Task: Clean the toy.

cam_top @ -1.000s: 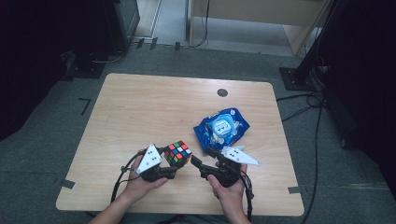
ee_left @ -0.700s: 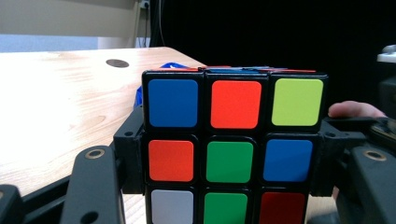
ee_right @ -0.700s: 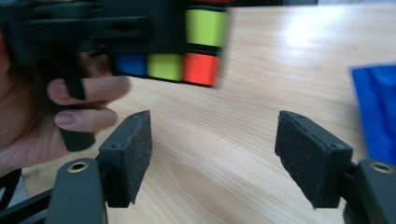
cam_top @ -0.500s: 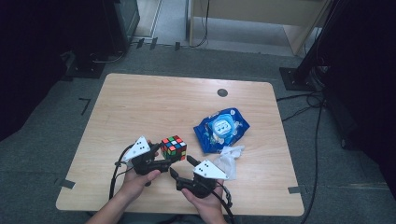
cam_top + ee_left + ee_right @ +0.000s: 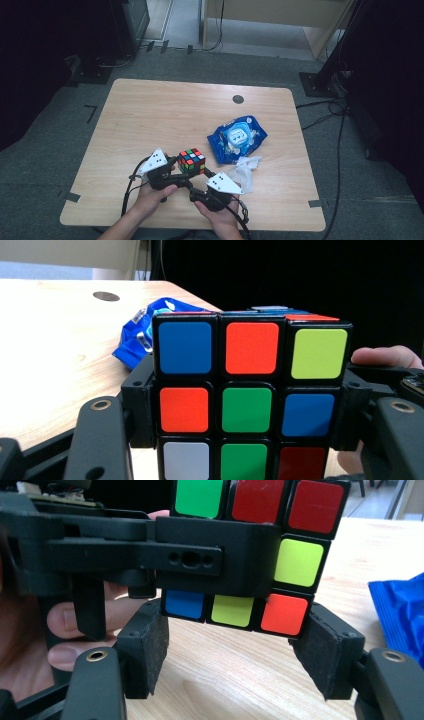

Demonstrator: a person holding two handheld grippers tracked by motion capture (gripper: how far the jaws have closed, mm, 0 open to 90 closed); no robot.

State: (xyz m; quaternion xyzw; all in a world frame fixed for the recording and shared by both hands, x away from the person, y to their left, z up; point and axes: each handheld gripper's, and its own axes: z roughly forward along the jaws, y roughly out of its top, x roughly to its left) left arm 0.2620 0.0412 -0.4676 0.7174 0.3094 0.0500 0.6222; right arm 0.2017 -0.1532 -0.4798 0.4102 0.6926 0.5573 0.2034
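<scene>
Clamped on the middle layer of a scrambled puzzle cube (image 5: pixel 192 161), the black fingers (image 5: pixel 137 405) of the left gripper (image 5: pixel 176 167) hold it lifted off the near part of a wooden table (image 5: pixel 150 115), one pad pressed to each side of the cube as the left gripper view shows. From the person's right, the right gripper (image 5: pixel 235 652) comes in under the cube with its pads (image 5: pixel 320 655) spread wide; its jaws have just been closing, and they flank the cube's bottom row, the right pad close against the corner, with contact impossible to judge. Just beyond, a blue packet of wipes (image 5: pixel 236 138) lies on the tabletop beside a crumpled clear wrapper (image 5: pixel 246 171). Both hands enter from the table's near edge, cables trailing behind.
</scene>
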